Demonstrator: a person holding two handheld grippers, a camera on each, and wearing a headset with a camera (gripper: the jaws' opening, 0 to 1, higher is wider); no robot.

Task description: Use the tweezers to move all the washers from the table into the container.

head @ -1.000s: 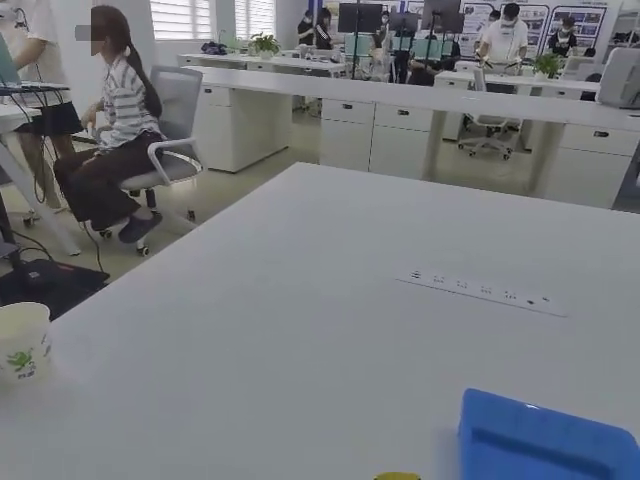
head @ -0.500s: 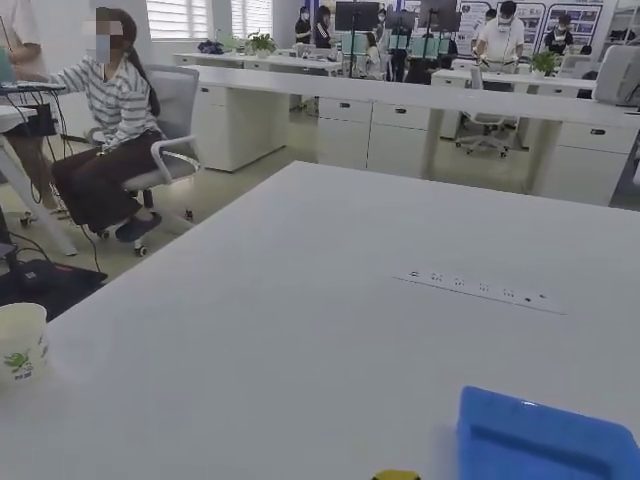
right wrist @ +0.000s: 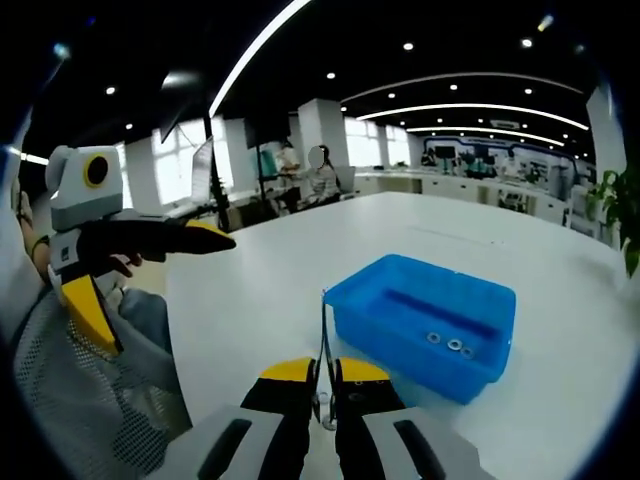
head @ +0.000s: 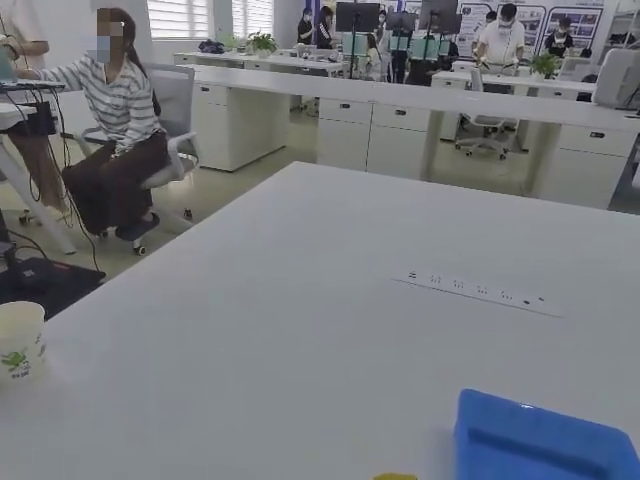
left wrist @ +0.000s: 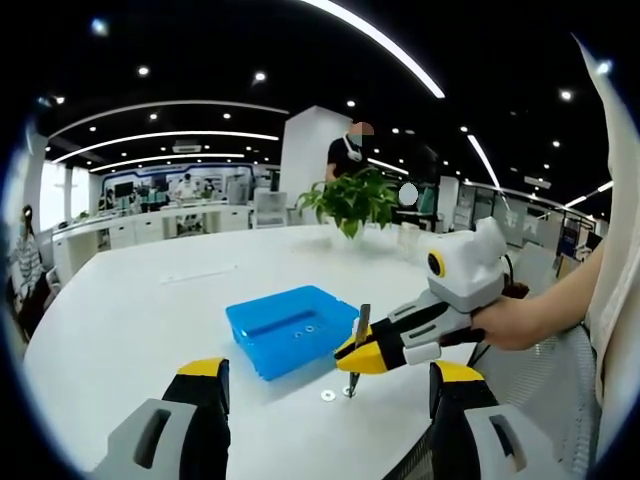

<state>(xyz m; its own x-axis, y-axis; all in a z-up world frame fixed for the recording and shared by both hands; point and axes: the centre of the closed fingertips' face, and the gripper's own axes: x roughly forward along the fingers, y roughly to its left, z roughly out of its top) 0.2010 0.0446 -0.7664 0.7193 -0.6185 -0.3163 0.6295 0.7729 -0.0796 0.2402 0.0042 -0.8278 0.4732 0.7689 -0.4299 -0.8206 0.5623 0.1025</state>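
Right gripper clamps tweezers beside a washer; slipping tips could flick it away; left gripper gapes wide.

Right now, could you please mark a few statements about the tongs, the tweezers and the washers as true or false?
1. The right tongs are shut on the tweezers. True.
2. The blue container is empty. False: several washers lie in it.
3. The left tongs grip a washer. False: they are wide open and hold nothing.
4. A loose washer lies on the table by the tweezers' tip. True.
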